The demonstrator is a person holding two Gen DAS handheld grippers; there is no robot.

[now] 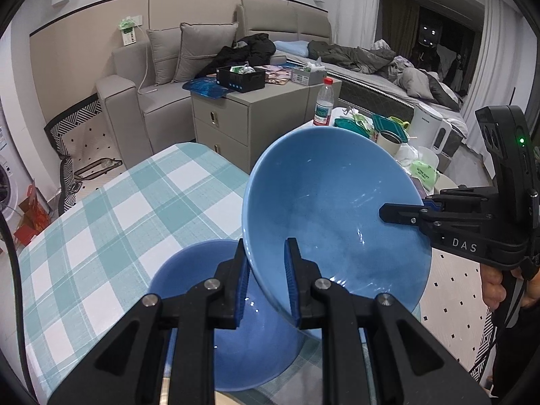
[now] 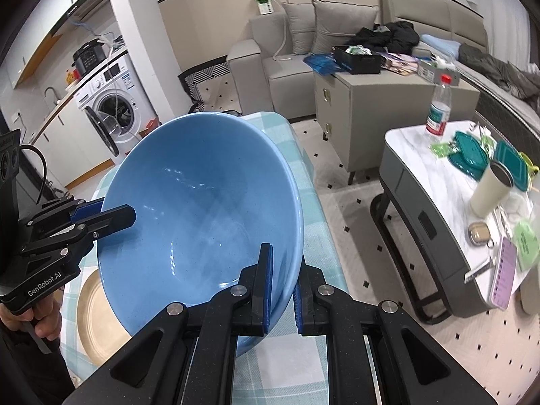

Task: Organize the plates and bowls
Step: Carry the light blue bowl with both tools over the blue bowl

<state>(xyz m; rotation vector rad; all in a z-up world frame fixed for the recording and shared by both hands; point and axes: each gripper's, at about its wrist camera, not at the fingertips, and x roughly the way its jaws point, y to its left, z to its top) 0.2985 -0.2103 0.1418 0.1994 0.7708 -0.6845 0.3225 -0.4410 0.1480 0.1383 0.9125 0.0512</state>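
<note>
Two blue bowls and one gold plate are in sight. The left gripper (image 1: 266,280) and the right gripper (image 2: 281,290) each clamp the rim of the same raised bowl (image 1: 334,209), tilted in the air between them, on opposite sides. Directly beneath the left gripper the second bowl (image 1: 249,347) rests on the checked table (image 1: 111,222). The gold plate (image 2: 92,324) lies on the table, below the raised bowl and left of the right gripper.
</note>
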